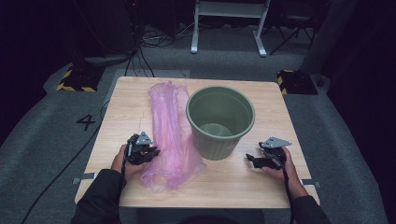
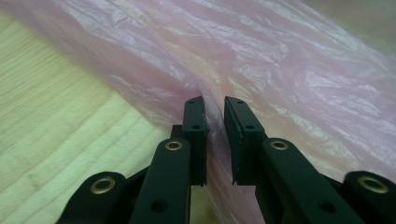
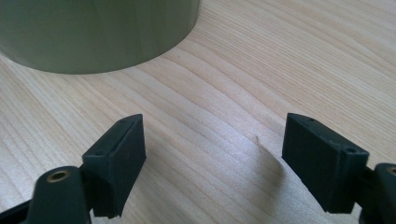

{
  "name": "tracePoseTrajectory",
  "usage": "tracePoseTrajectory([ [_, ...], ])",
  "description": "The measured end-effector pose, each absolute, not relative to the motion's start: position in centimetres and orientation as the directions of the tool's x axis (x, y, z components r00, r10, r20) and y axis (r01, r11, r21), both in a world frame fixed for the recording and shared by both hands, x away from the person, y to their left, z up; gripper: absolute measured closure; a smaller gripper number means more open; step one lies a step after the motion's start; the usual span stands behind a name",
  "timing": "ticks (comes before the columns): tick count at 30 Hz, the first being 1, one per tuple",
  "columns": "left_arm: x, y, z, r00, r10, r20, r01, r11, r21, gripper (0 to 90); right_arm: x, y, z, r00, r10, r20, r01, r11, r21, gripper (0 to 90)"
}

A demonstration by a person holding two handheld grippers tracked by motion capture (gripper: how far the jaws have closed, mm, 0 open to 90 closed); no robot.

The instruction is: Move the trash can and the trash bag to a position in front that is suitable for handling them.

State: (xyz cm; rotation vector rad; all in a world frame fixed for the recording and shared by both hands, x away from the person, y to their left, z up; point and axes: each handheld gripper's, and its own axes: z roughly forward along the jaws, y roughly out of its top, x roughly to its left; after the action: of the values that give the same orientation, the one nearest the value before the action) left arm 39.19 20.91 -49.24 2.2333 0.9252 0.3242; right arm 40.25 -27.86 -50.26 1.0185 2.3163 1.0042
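Observation:
A crumpled pink plastic bag (image 1: 170, 126) lies lengthwise on the wooden table (image 1: 243, 186), just left of an upright green ribbed bin (image 1: 220, 122). My left gripper (image 1: 152, 151) is at the bag's left edge near its front end. In the left gripper view its jaws (image 2: 215, 105) stand almost together, with a fold of the pink film (image 2: 280, 60) pinched between the pads. Held in the other hand, my right gripper (image 1: 251, 158) rests to the right of the bin's base. Its jaws (image 3: 215, 140) are open over bare wood, and the bin's wall (image 3: 93, 32) is ahead of them.
The bin is empty inside. Beyond the table's far edge are a white frame's legs (image 1: 229, 28), yellow-and-black striped blocks (image 1: 74, 79) on the grey floor, and cables (image 1: 140, 60). A cable trails off the table's left side.

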Motion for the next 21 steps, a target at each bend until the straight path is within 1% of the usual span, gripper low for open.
tracePoseTrajectory([
  [7,38.0,19.3,-49.2,0.748,0.664,-0.024,0.5,-0.539,0.678,78.2,40.3,-27.9,-50.3,-0.645,0.76,-0.079,0.462,0.47,0.752,21.5],
  [10,37.7,19.0,-49.3,0.747,0.665,-0.021,0.496,-0.536,0.683,75.2,40.3,-27.9,-50.3,-0.645,0.76,-0.076,0.464,0.468,0.752,21.5],
  [12,37.6,19.0,-49.3,0.739,0.673,-0.026,0.504,-0.526,0.685,71.6,40.3,-27.9,-50.3,-0.645,0.76,-0.076,0.464,0.468,0.752,21.5],
  [14,37.4,19.1,-49.3,0.738,0.674,-0.027,0.499,-0.519,0.694,65.6,40.3,-27.9,-50.3,-0.646,0.76,-0.075,0.464,0.469,0.752,21.5],
  [15,37.3,19.1,-49.3,0.733,0.68,-0.03,0.501,-0.509,0.7,58.4,40.3,-27.9,-50.3,-0.647,0.759,-0.075,0.463,0.469,0.752,21.5],
  [16,37.1,19.2,-49.2,0.729,0.683,-0.038,0.509,-0.504,0.697,55.4,40.3,-27.9,-50.3,-0.646,0.759,-0.076,0.463,0.469,0.752,21.5],
  [19,36.7,19.6,-49.1,0.714,0.698,-0.052,0.515,-0.475,0.713,38.2,40.3,-27.9,-50.3,-0.646,0.76,-0.074,0.465,0.468,0.752,21.5],
  [21,36.4,20.0,-48.8,0.713,0.699,-0.059,0.508,-0.456,0.731,30.8,40.3,-27.9,-50.3,-0.645,0.761,-0.072,0.466,0.467,0.751,21.4],
])
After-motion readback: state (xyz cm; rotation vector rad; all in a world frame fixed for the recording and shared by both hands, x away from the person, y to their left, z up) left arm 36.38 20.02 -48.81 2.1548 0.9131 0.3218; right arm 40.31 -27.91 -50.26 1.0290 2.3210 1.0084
